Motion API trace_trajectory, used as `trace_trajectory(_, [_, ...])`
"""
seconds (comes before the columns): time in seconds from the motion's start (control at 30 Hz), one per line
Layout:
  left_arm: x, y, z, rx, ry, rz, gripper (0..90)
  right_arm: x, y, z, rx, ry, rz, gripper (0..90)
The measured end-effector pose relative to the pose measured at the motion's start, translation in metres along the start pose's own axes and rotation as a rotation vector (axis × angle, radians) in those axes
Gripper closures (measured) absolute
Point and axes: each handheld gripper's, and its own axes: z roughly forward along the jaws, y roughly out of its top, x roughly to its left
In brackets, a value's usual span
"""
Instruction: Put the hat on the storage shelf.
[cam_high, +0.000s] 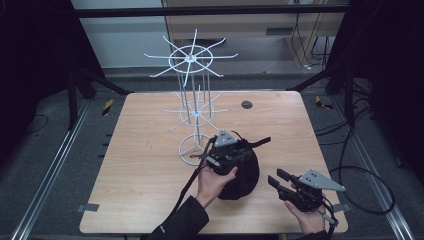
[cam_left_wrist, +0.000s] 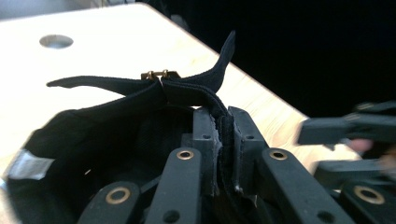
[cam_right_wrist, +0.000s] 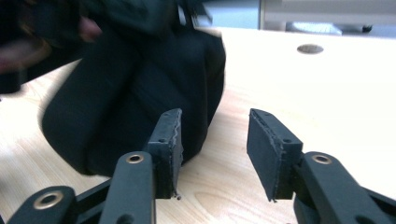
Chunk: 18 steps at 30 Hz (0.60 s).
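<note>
We look down on a light wooden table (cam_high: 145, 165) set inside a dark frame, grey floor around it and cables trailing off to the right. Toward the far side of the table stands a white wire rack (cam_high: 192, 95), two tiers of spokes on slim posts rising from a ring base. A small round hole (cam_high: 247, 104) sits in the tabletop beyond it, to the right.

Near the front edge, just right of the rack's base, we have a black cap (cam_high: 242, 172) resting on the wood. The left gripper (cam_high: 225, 152) is right on top of it, the person's left hand (cam_high: 212, 182) wrapped around the tool from below. In the left gripper view we see it plainly: the jaws are pressed together with the cap's black fabric pinched between the pads (cam_left_wrist: 208, 149). The cap's rear strap (cam_left_wrist: 187, 88) rises just ahead of them, its small brass buckle (cam_left_wrist: 160, 74) catching the light, and the hollow inside of the cap opens to the left.

Over on the right, the right gripper (cam_high: 277, 179) hangs just beside the cap, apart from it, held in the right hand (cam_high: 307, 217). Its jaws stand wide apart with bare wood between them, and the cap's dark crown (cam_right_wrist: 140, 93) bulks up just behind the left jaw.
</note>
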Motion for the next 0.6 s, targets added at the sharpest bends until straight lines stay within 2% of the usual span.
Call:
trace_trajectory(0.03, [0.0, 0.0, 0.0, 0.0, 0.0, 0.0, 82.2, 0.0, 0.0, 0.0, 0.0, 0.0, 0.0, 54.5])
trace_trajectory(0.07, [-0.006, 0.005, -0.008, -0.03, -0.01, 0.018, 82.3, 0.001, -0.001, 0.003, 0.009, 0.009, 0.001, 52.5])
trace_trajectory(0.17, [-0.013, 0.011, -0.014, -0.06, -0.024, 0.05, 82.3, 0.004, -0.001, 0.007, 0.007, 0.043, -0.001, 49.2])
trace_trajectory(0.37, [-0.021, 0.015, -0.015, -0.068, -0.031, 0.081, 82.4, 0.008, 0.001, 0.012, -0.007, 0.086, -0.003, 45.9])
trace_trajectory(0.43, [-0.022, 0.014, -0.014, -0.069, -0.047, 0.084, 82.4, 0.008, 0.002, 0.016, -0.01, 0.114, 0.008, 51.2])
trace_trajectory(0.6, [-0.022, 0.014, -0.014, -0.071, -0.068, 0.088, 82.3, 0.005, 0.003, 0.019, 0.006, 0.146, 0.02, 78.6])
